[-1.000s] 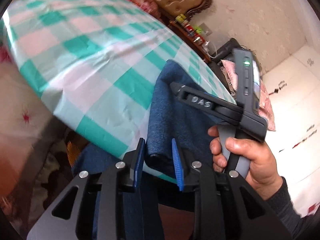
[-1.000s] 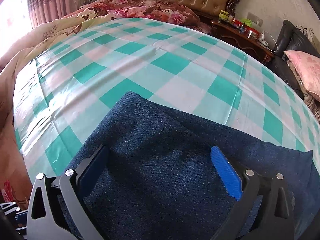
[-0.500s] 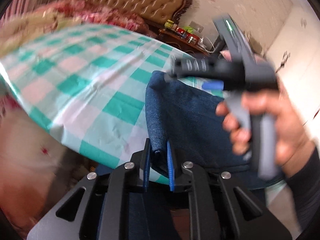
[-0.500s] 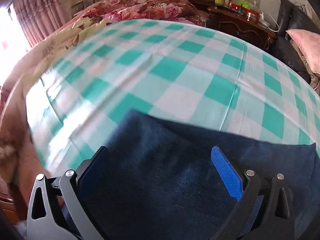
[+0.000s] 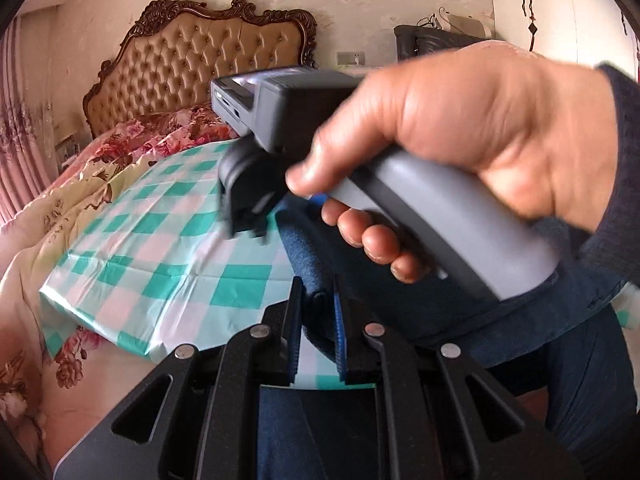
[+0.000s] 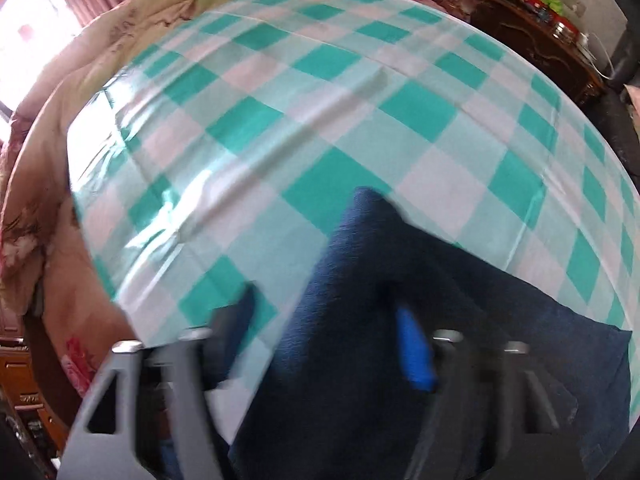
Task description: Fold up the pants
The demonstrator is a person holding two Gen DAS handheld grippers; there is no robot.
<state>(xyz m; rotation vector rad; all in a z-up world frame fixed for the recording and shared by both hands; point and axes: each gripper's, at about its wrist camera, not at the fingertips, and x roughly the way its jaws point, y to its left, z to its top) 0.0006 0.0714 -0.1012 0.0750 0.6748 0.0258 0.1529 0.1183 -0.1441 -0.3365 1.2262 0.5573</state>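
Left gripper (image 5: 316, 320) pinches navy pants (image 6: 380, 300) edge at 6 o'clock; right gripper (image 6: 328, 344) jaws wide; folding barely begun.

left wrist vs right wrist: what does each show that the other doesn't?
Only the left wrist view: the left hand-held gripper shut on a rolled edge of the pants, the person's right hand on its grey handle, the tufted headboard.
Only the right wrist view: the right hand-held gripper, blurred, jaws apart over the pants, and the wooden nightstand.
Both: the dark blue pants on the green checked cloth.
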